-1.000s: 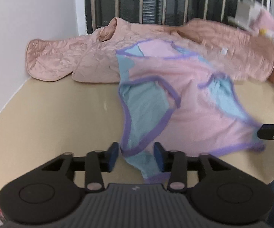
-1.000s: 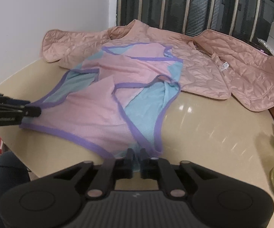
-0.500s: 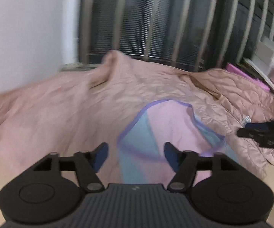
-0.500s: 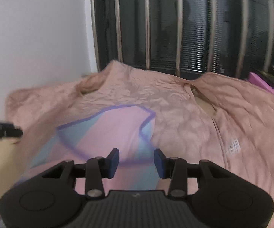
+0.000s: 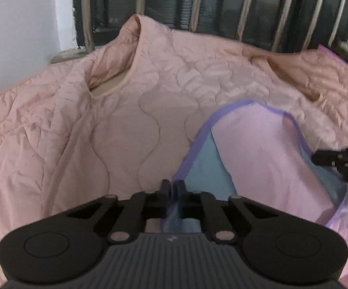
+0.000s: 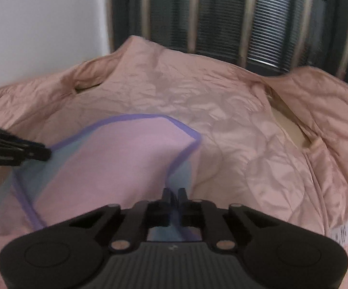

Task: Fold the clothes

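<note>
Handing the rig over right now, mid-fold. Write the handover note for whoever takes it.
Left gripper: shut on the pink top's purple-trimmed edge.
Right gripper: shut on the opposite edge of the same top.
Position: the top lies over the quilted pink jacket, which is spread out in front of the barred window.
Done: both sides of the top gripped.
Left: finish and flatten the top's fold; the jacket is still unfolded.

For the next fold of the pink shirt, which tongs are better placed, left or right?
Neither clearly. The left tongs and right tongs both pinch the purple-trimmed edge of the pink shirt, one at each side, above the quilted jacket. The fold likely needs both together.
</note>
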A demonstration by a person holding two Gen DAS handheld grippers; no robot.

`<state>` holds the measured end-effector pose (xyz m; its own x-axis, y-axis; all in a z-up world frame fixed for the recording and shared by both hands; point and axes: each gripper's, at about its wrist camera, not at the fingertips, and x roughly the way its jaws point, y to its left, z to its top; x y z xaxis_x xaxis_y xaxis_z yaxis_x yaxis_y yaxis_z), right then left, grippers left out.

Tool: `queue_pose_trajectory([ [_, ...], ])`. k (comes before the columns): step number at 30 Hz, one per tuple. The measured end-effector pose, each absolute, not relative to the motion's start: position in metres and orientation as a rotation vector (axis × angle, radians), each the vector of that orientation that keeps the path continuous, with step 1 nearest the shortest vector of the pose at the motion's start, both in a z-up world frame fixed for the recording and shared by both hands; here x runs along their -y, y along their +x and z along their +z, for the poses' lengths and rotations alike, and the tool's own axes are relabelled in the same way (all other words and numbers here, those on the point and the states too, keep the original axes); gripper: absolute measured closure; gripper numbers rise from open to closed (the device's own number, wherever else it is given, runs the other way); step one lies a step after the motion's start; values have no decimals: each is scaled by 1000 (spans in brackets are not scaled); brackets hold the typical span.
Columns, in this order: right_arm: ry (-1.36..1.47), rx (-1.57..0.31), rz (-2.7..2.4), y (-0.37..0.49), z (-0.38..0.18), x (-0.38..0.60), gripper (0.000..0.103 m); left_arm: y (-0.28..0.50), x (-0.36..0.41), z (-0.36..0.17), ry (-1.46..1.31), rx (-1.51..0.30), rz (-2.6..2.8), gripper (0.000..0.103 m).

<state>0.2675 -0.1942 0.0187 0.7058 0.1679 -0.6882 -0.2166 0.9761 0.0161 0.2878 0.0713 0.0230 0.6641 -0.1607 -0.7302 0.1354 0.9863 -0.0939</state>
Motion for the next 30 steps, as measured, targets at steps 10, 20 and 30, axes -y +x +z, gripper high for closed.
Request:
queue_pose_trajectory([
  [10,137,-595,11,260,30,257,103,301,-88,18,-166,-753,-35,96],
  [20,166,-622,217,290,43,267,57,321,-96,17,-223,-793,-138,34],
  [30,113,-813,266,299,15,264,67,315,-80,13,-113,-782,-215,61],
])
